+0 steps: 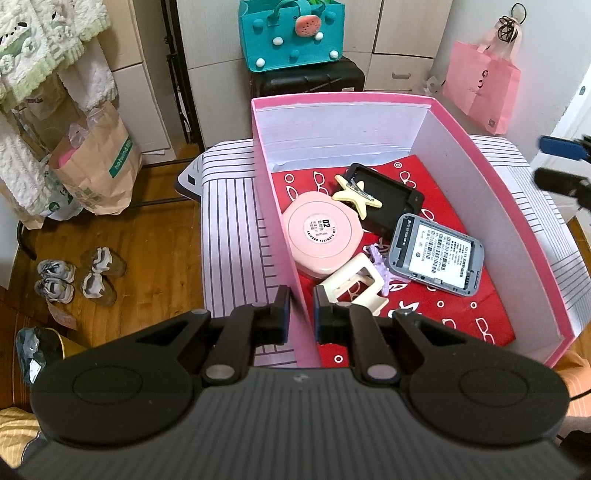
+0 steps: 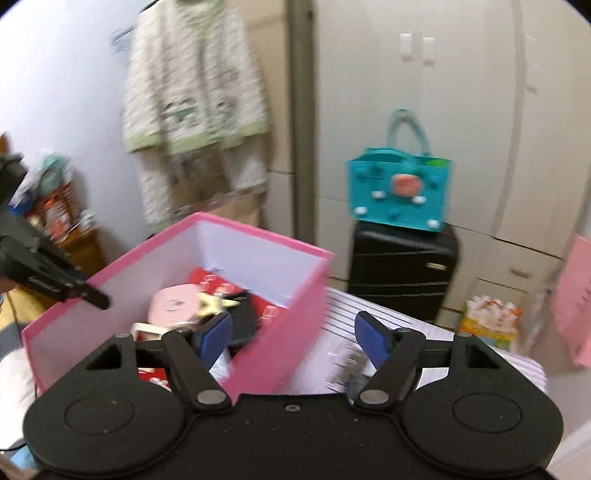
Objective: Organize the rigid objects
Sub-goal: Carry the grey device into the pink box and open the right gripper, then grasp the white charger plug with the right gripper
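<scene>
A pink box (image 1: 495,162) with white inner walls stands on a striped surface (image 1: 229,206). On its red cloth floor lie a round pink compact (image 1: 319,234), a cream star clip (image 1: 356,195), a black tray (image 1: 388,201), a grey battery pack (image 1: 436,254), a cream hair claw (image 1: 356,282) and a purple clip (image 1: 380,260). My left gripper (image 1: 301,306) is shut on the box's left wall near the front corner. My right gripper (image 2: 293,338) is open and empty above the box's right wall (image 2: 280,325); it shows at the right edge of the left wrist view (image 1: 561,162).
A teal felt bag (image 1: 291,33) sits on a black suitcase (image 1: 310,79) behind the box. A pink bag (image 1: 484,85) hangs at the right. Paper bags (image 1: 96,162) and shoes (image 1: 74,275) are on the wood floor to the left. Clothes (image 2: 192,92) hang on the wall.
</scene>
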